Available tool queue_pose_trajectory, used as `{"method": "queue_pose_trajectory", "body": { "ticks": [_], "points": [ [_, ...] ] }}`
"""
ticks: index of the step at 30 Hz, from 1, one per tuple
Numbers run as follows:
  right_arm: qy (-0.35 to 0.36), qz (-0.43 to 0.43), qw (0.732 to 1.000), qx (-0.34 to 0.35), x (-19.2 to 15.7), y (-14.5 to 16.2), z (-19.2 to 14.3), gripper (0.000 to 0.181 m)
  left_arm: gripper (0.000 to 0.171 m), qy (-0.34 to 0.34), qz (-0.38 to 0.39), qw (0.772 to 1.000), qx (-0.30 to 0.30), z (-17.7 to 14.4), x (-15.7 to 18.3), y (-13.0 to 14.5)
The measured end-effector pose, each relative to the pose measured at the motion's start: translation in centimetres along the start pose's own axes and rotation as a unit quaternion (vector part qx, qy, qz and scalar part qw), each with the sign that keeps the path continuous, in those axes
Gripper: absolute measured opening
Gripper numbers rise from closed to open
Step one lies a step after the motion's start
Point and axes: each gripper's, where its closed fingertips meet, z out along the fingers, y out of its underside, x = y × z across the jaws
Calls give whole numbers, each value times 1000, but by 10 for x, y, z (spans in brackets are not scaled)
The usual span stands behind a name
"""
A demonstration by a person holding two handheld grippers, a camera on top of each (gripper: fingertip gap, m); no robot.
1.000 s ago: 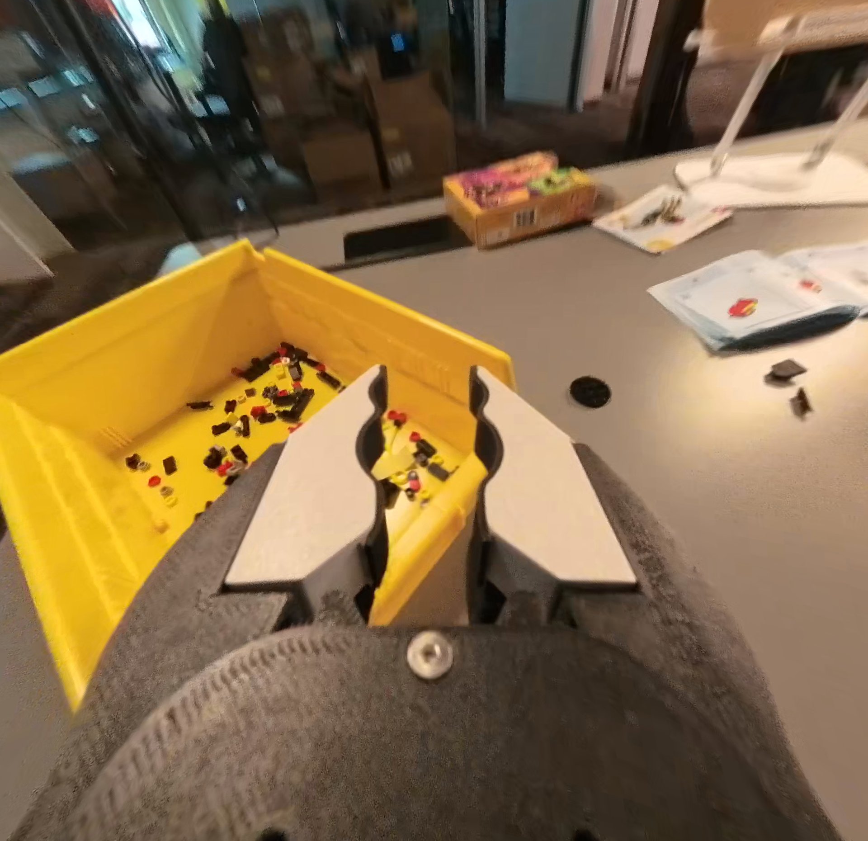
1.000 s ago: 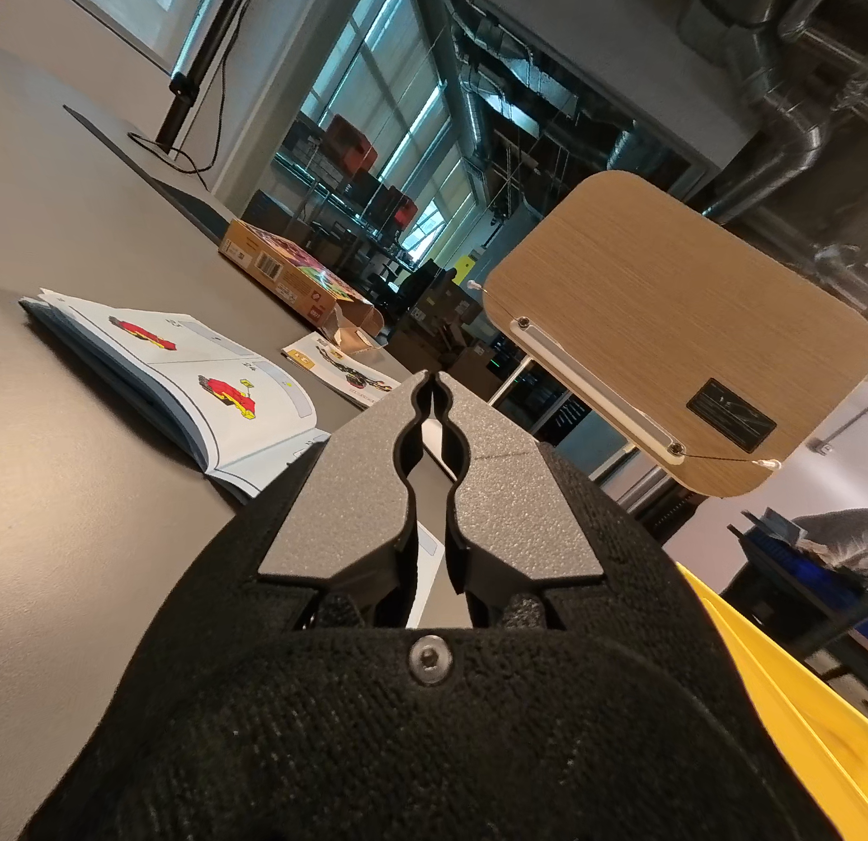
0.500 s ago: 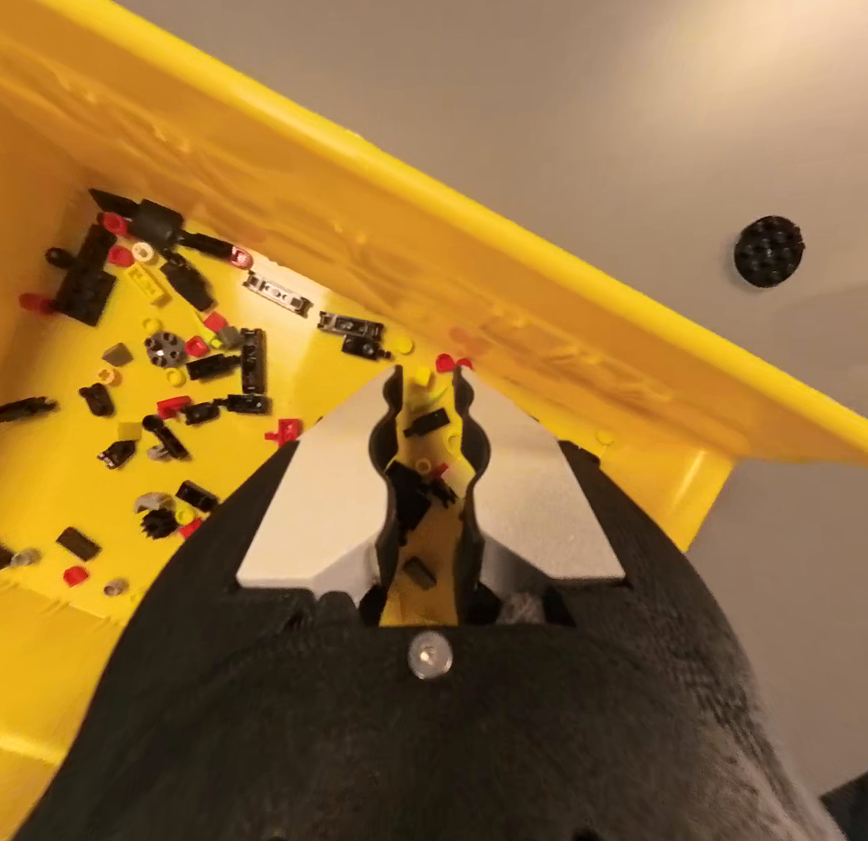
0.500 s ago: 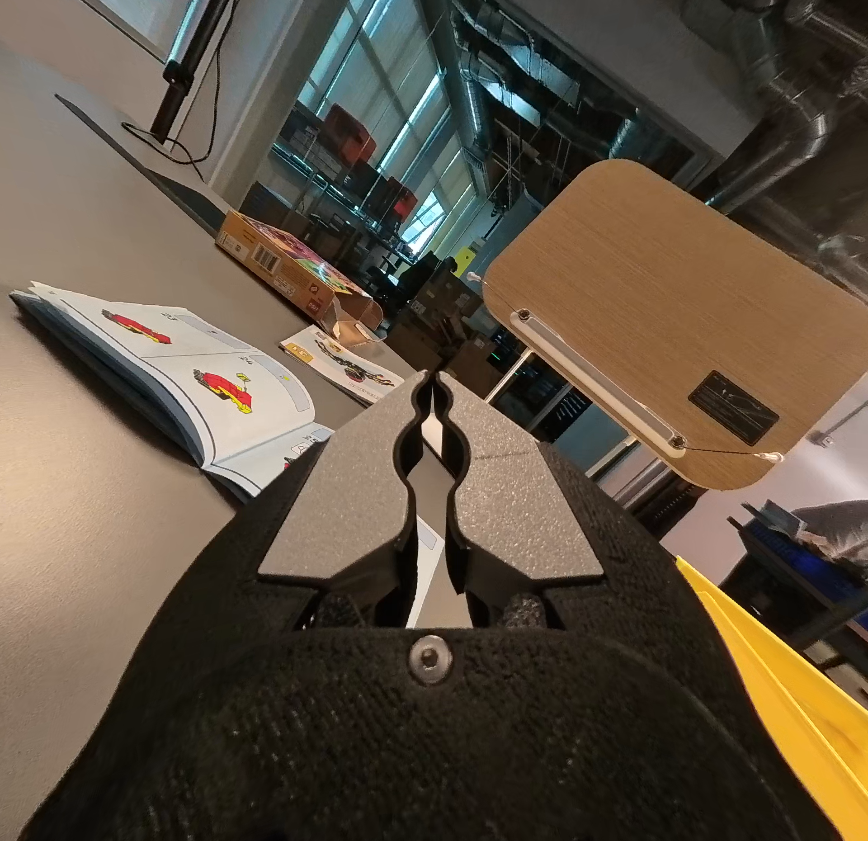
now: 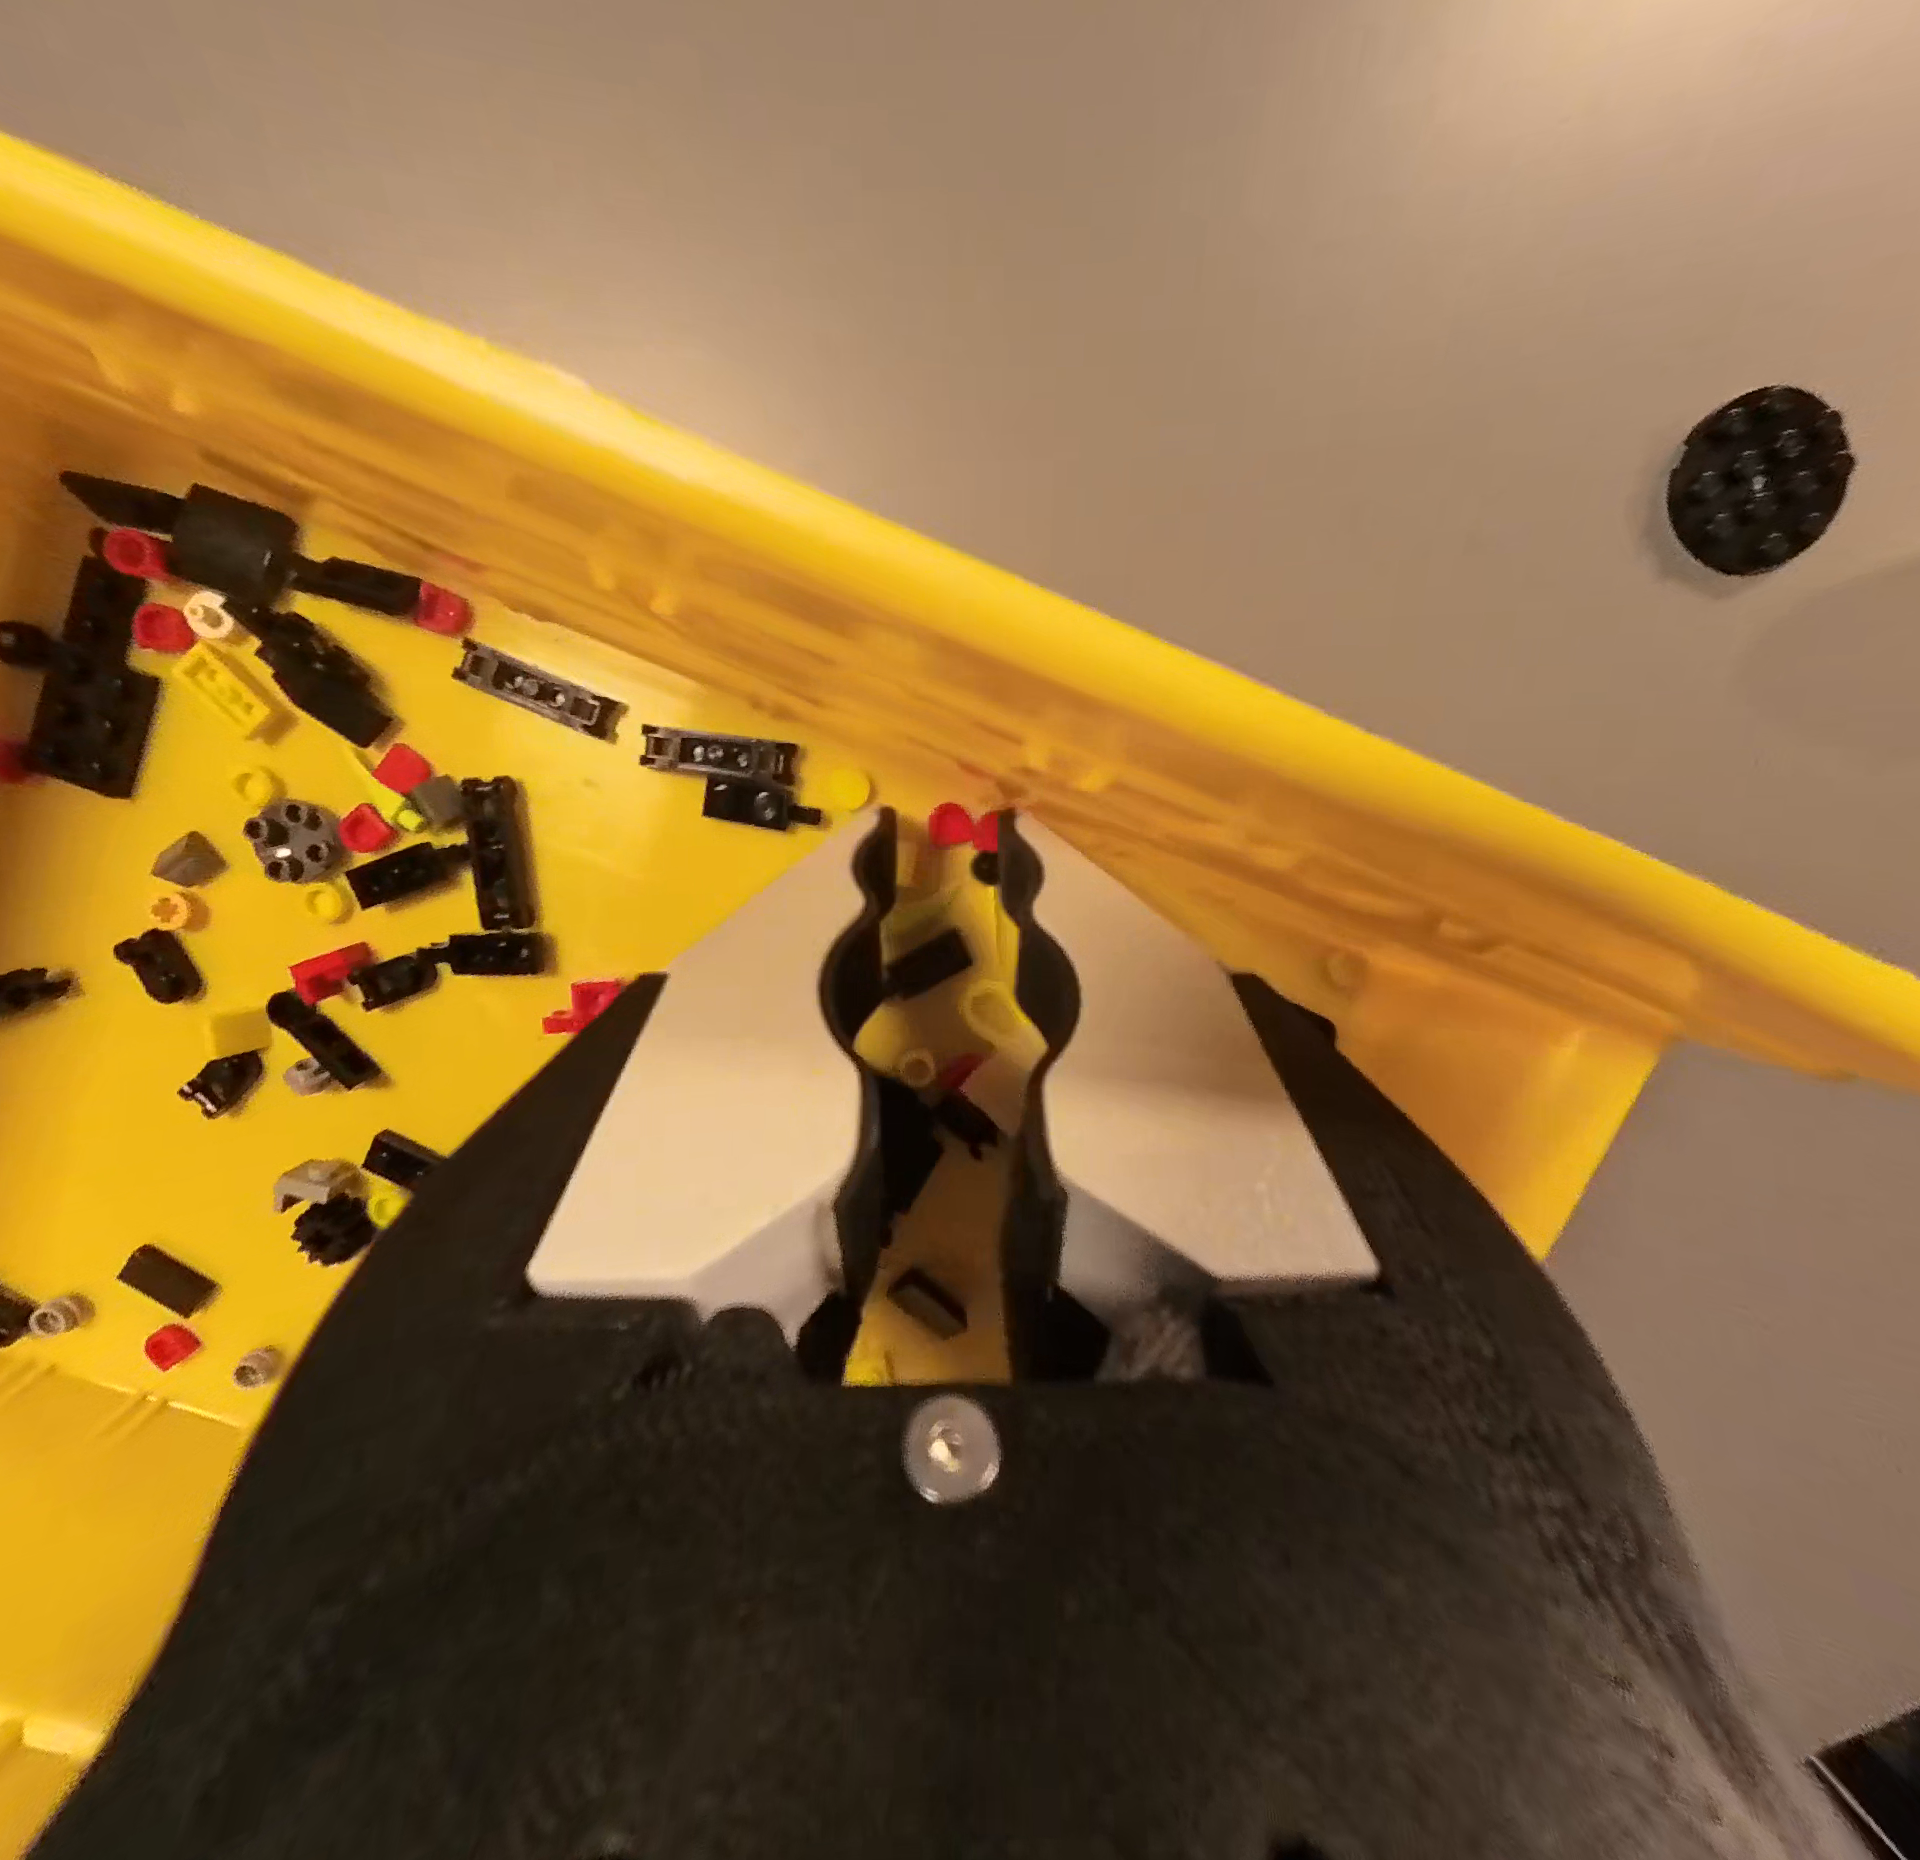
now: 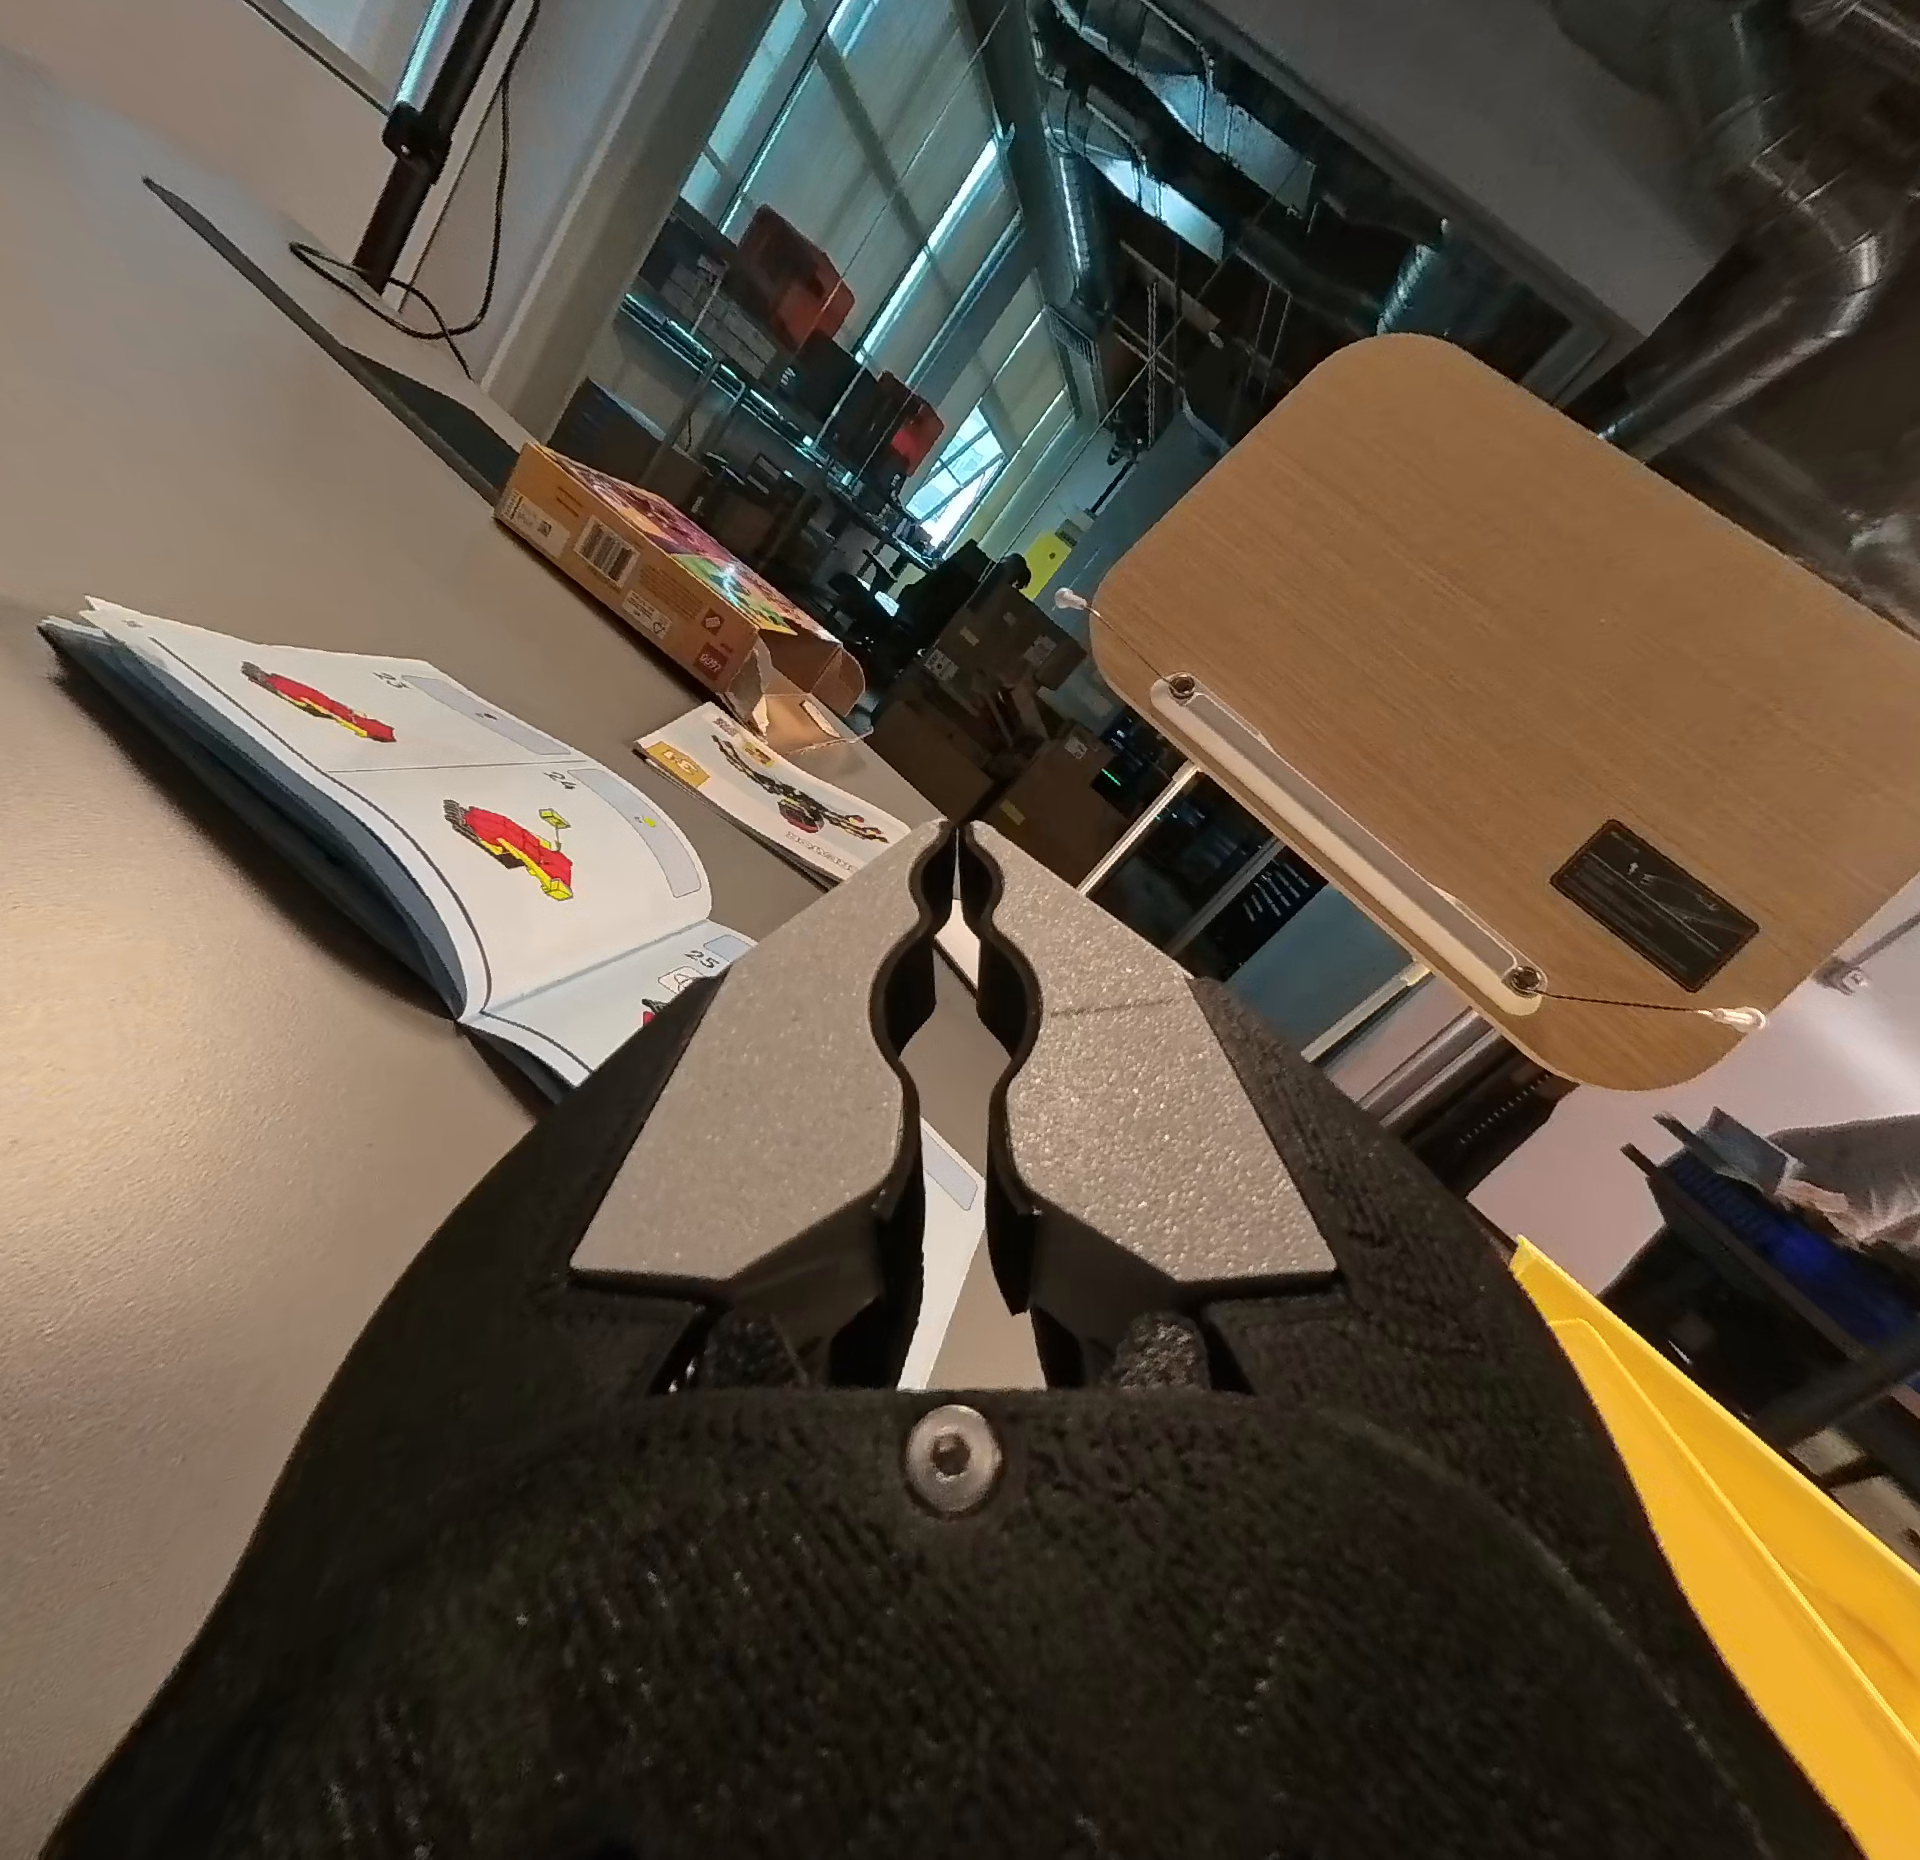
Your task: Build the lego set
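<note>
A yellow bin (image 5: 1039,667) holds several loose black, red, yellow and grey lego pieces (image 5: 499,854). My left gripper (image 5: 948,823) points down into the bin near its far wall, open and empty, with small pieces showing between its fingers. A round black lego plate (image 5: 1758,493) lies on the grey table outside the bin. My right gripper (image 6: 956,831) is shut and empty, held low over the table and tilted. An open instruction booklet (image 6: 416,823) lies ahead of it to the left. The bin's edge (image 6: 1766,1561) shows at the lower right.
A lego box (image 6: 644,574) and a leaflet (image 6: 779,792) lie farther back on the table. A wooden lamp head (image 6: 1507,709) hangs above on the right. A monitor stand with a cable (image 6: 405,179) stands at the far left. There is about 50 cm between the tips of the two grippers. Measured from the fingertips, the round black lego plate (image 5: 1758,493) is 15 cm or so from the left gripper and 35 cm from the right.
My left gripper has tipped down from a level view over the table into the bin and narrowed somewhat. My right gripper has hardly moved.
</note>
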Motion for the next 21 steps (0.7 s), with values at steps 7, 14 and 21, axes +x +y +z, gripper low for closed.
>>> {"method": "queue_pose_trajectory", "body": {
  "ticks": [7,14,21],
  "points": [
    [-2,0,1000,-1,-1,1,0,0,19,-33,-1,999,6,1,-13,-3],
    [-2,1,1000,-2,-1,1,0,0,15,-26,-23,999,1,3,-13,-4],
    [-5,1,1000,-2,-2,1,0,0,8,-30,-25,999,2,4,-16,-3]
  ]
}}
